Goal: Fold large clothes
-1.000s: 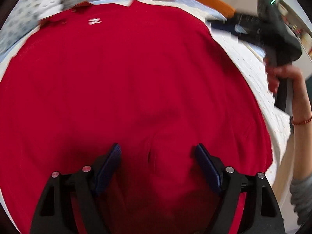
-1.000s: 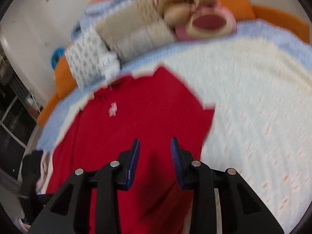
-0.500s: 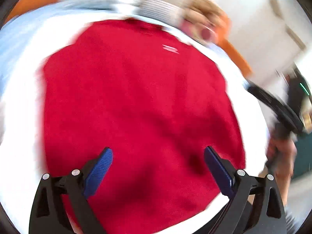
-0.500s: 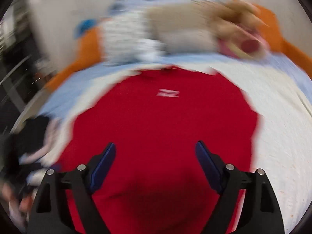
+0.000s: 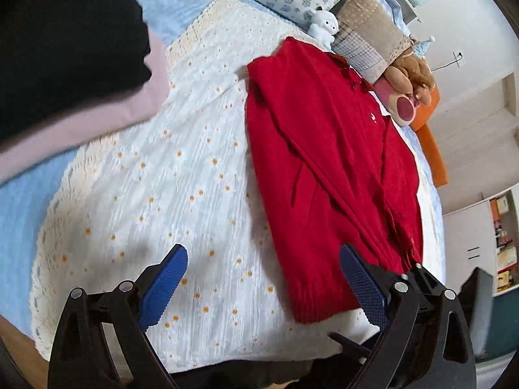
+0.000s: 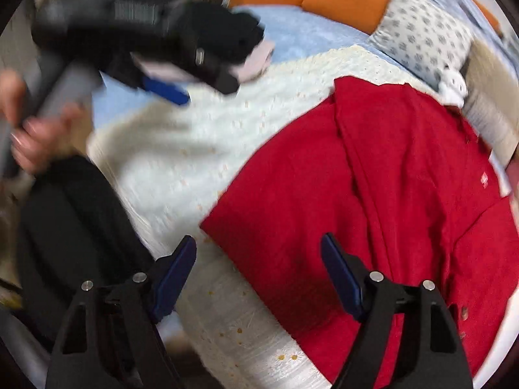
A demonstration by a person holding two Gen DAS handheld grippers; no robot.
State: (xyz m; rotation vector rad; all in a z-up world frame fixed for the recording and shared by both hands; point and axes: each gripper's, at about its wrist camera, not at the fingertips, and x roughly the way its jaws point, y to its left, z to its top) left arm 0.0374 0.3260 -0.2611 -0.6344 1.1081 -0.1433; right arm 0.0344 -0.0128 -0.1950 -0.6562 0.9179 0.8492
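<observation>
Both hands have swung off the red sweater (image 5: 327,175), which a second ago filled their views and now lies alone on the white bed cover (image 5: 181,175), sides folded in to a long strip. The left gripper (image 5: 262,288) hangs over bare cover, jaws spread wide and empty; the right gripper (image 6: 259,272) has jaws that have just been closing slightly, yet stand apart over the hem corner, pinching nothing. I judge the lengthwise fold done, the crosswise fold next.
</observation>
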